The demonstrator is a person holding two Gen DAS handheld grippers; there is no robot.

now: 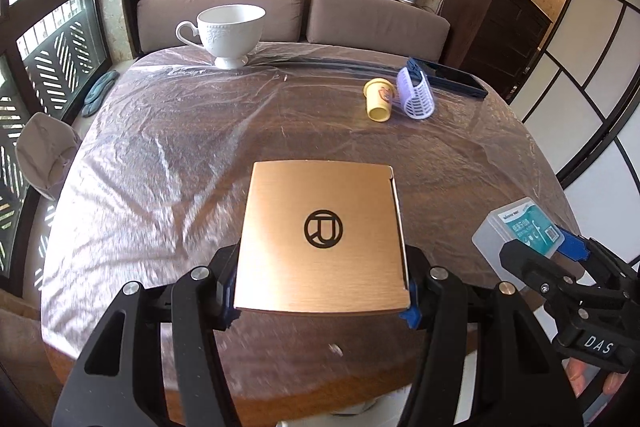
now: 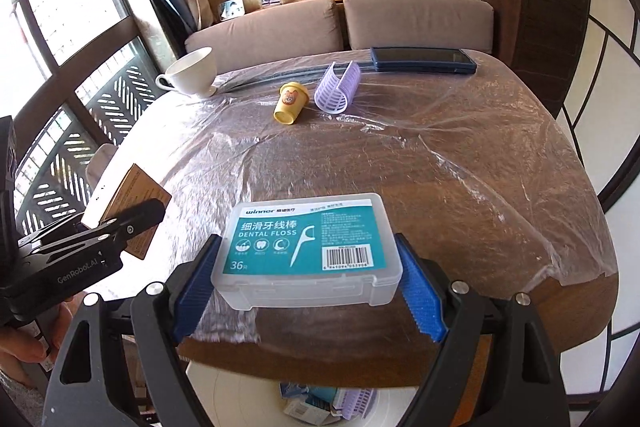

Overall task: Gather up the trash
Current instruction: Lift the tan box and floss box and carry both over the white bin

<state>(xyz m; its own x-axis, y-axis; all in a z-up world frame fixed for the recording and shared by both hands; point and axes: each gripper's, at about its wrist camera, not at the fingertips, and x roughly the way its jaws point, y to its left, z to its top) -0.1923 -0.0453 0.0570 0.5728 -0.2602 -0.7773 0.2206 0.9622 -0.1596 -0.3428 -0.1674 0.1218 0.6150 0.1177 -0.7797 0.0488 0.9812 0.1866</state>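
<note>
My left gripper [image 1: 320,301] is shut on a flat copper-coloured box [image 1: 324,235] with a round black logo, held above the near table edge. The box also shows in the right wrist view [image 2: 132,203]. My right gripper [image 2: 308,283] is shut on a clear plastic dental floss box [image 2: 308,251] with a teal label, held over the table's near edge; it also shows in the left wrist view [image 1: 516,233]. On the table lie a small yellow cup [image 1: 379,99] on its side and a purple plastic mesh piece [image 1: 416,93].
The round wooden table [image 2: 440,187] is covered in clear plastic film. A white teacup [image 1: 226,33] stands at the far left and a dark blue flat case [image 2: 424,59] at the far right. A white bin [image 2: 320,403] holding trash sits below the near edge. A sofa is behind.
</note>
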